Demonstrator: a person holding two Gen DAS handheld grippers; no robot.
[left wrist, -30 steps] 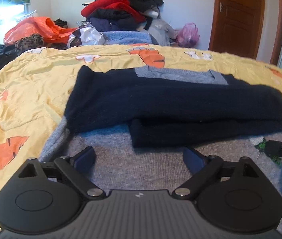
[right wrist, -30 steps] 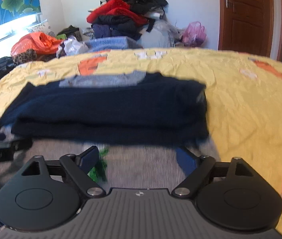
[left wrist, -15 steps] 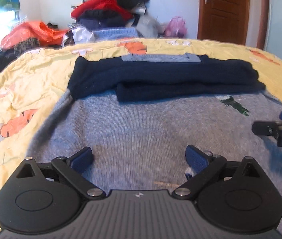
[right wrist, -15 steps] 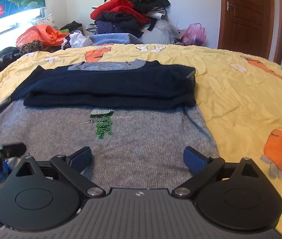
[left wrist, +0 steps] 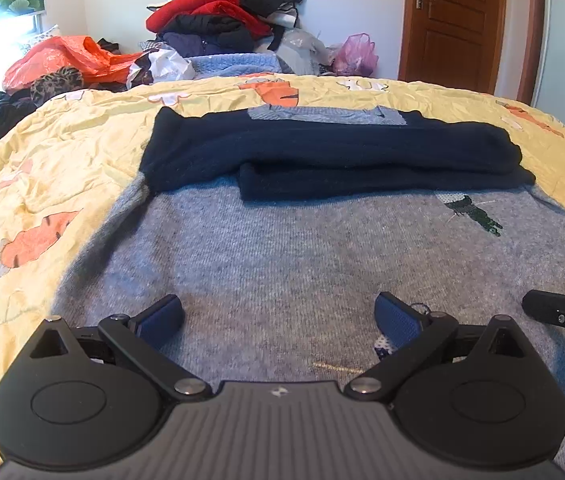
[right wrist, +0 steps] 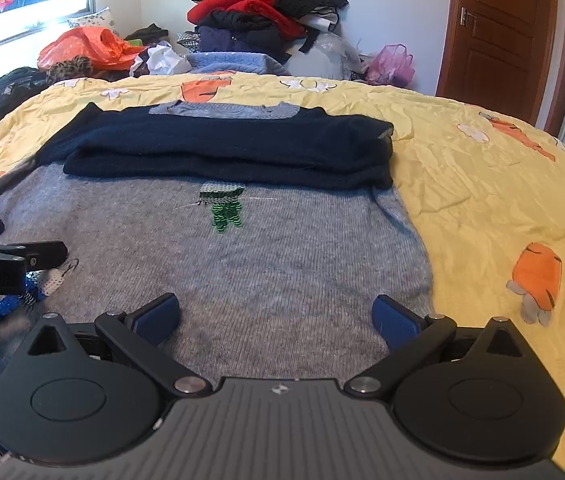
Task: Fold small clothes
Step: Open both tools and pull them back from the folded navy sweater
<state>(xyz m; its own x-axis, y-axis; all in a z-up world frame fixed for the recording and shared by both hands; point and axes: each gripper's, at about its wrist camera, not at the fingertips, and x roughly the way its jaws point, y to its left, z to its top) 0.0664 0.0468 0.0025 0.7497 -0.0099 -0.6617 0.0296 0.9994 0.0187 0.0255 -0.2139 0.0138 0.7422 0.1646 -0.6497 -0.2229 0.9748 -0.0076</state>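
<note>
Item: grey sweater (left wrist: 302, 264), spread flat on the yellow bedspread (left wrist: 62, 168), directly under and ahead of both our tongs. Navy sleeves (right wrist: 234, 148) lie folded across its far part, beyond the tips; a green motif (right wrist: 224, 208) lies between them and the right tongs. We hold the left gripper (left wrist: 278, 316) with jaws wide apart, nothing between. Right gripper (right wrist: 276, 314): jaws just opened wide, gripping nothing. Clothes pile (left wrist: 222, 20) lies far ahead.

Beyond your yellow bedspread (left wrist: 82, 152) you see a clothes pile (left wrist: 226, 16), an orange bag (left wrist: 66, 56), and a wooden door (left wrist: 454, 20).
</note>
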